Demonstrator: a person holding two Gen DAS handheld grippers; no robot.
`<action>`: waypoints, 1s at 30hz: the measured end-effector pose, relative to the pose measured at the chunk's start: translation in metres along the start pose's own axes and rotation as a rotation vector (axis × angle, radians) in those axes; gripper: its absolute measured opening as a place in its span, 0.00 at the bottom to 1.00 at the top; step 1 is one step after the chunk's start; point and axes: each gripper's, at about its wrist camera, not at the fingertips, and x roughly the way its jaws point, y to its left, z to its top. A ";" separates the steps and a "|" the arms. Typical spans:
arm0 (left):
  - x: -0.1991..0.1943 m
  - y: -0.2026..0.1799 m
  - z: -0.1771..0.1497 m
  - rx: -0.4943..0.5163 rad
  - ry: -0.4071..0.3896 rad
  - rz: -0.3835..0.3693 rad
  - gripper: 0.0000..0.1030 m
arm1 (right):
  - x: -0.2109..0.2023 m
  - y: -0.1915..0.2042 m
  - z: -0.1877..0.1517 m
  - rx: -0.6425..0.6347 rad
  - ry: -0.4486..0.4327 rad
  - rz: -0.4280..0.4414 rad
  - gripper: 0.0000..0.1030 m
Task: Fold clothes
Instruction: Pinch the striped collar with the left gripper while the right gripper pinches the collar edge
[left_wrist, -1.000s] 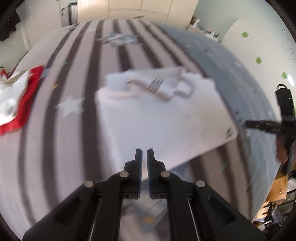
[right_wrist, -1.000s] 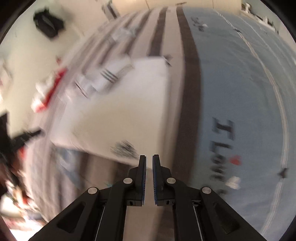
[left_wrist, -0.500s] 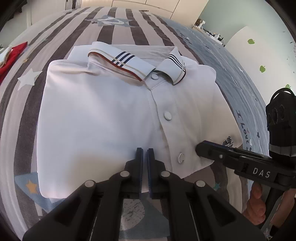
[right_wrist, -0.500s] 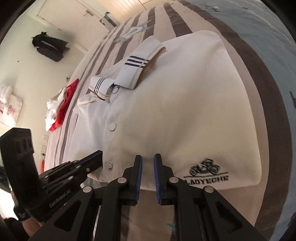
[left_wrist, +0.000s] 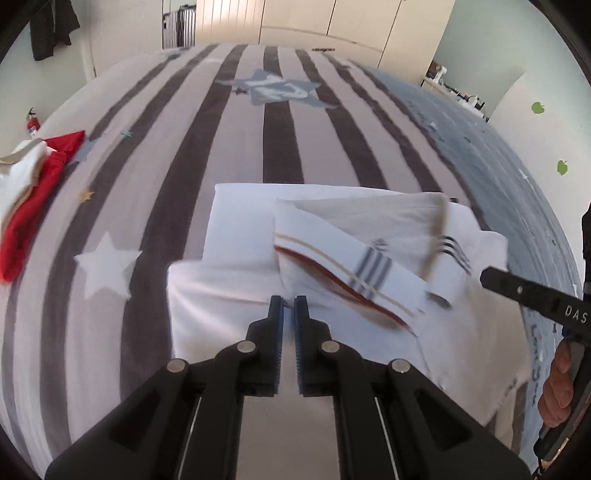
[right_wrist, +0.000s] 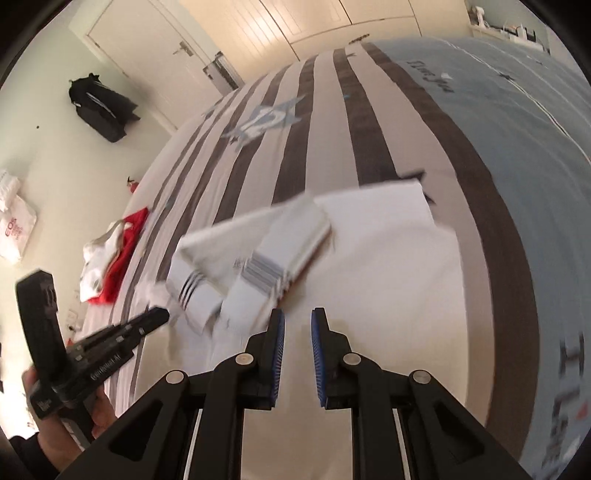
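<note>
A folded white polo shirt (left_wrist: 229, 280) with a striped collar (left_wrist: 343, 266) lies on the striped bed; it also shows in the right wrist view (right_wrist: 388, 266). My left gripper (left_wrist: 289, 302) hovers over the shirt's left shoulder area, jaws nearly closed with a thin gap, holding nothing. My right gripper (right_wrist: 297, 317) is over the shirt just below the collar (right_wrist: 280, 254), jaws slightly apart and empty. Each gripper shows in the other's view: the right one at the edge of the left wrist view (left_wrist: 532, 295), the left one at the lower left of the right wrist view (right_wrist: 122, 332).
The bed cover (left_wrist: 280, 147) has grey and dark stripes with stars, and a blue section (right_wrist: 524, 155) on the right. A red and white pile of clothes (left_wrist: 26, 192) lies at the bed's left edge. Wardrobe doors stand behind the bed.
Both grippers have moved forward along the shirt from its lower hem toward the collar. The right gripper's jaws have opened a little. The shirt stays folded on the bed.
</note>
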 end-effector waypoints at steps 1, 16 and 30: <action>0.002 0.004 0.000 -0.001 0.005 0.000 0.03 | 0.008 0.000 0.005 -0.011 0.001 -0.019 0.14; -0.016 0.018 0.021 -0.036 -0.044 -0.054 0.03 | 0.002 -0.035 0.006 0.044 -0.038 -0.067 0.11; 0.041 -0.013 0.046 0.053 0.027 -0.057 0.03 | 0.058 -0.026 0.027 0.029 0.004 -0.087 0.09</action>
